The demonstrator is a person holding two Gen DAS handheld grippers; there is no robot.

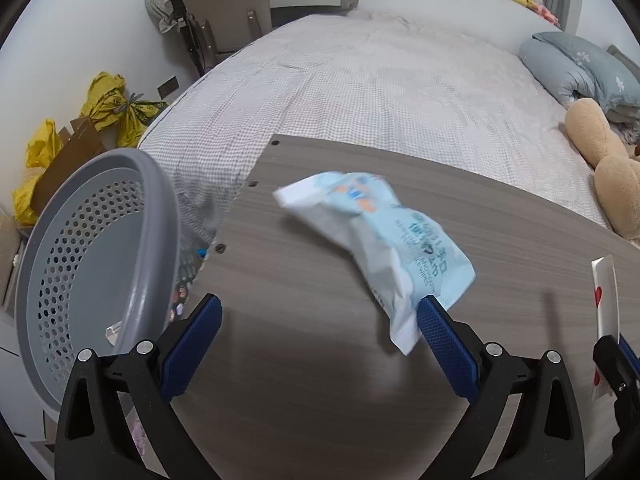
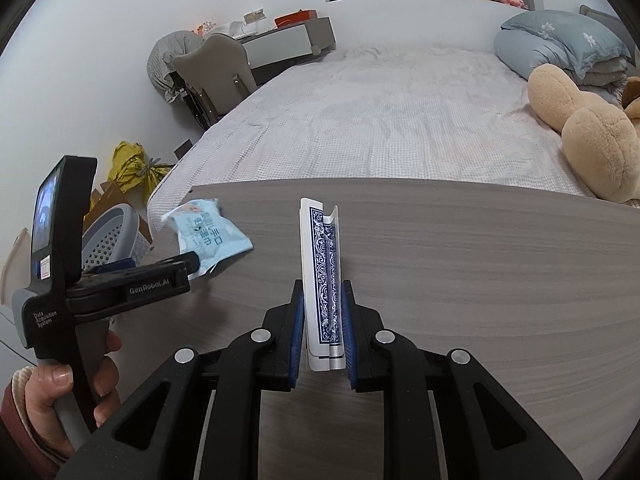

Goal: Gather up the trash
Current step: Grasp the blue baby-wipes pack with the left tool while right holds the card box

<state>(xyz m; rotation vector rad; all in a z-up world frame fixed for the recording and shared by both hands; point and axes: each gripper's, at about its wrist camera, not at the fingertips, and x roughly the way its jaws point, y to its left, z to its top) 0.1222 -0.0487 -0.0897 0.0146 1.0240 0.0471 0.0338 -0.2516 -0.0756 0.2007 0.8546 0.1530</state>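
Wipes packet (image 1: 372,240) motion-blurred, playing card (image 1: 606,304) cut off behind right claw, basket (image 1: 100,264) floor partly hidden

- The right gripper (image 2: 322,312) pinches bent playing cards (image 2: 322,276), blue patterned backs showing, above the wood-grain table (image 2: 480,264).
- At left, a hand (image 2: 60,384) holds the left gripper (image 2: 192,262) against a pale-blue wipes packet (image 2: 210,232).

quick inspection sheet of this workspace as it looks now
surface: wood-grain table, against the bed
job's things: blue wipes packet on the table; grey perforated basket beside its left edge
clutter: yellow bags and cardboard on the floor
grippers: left gripper open, one pad touching the packet; right gripper shut on bent playing cards
cables: nothing seen
surroundings: chair, pillow, plush toy
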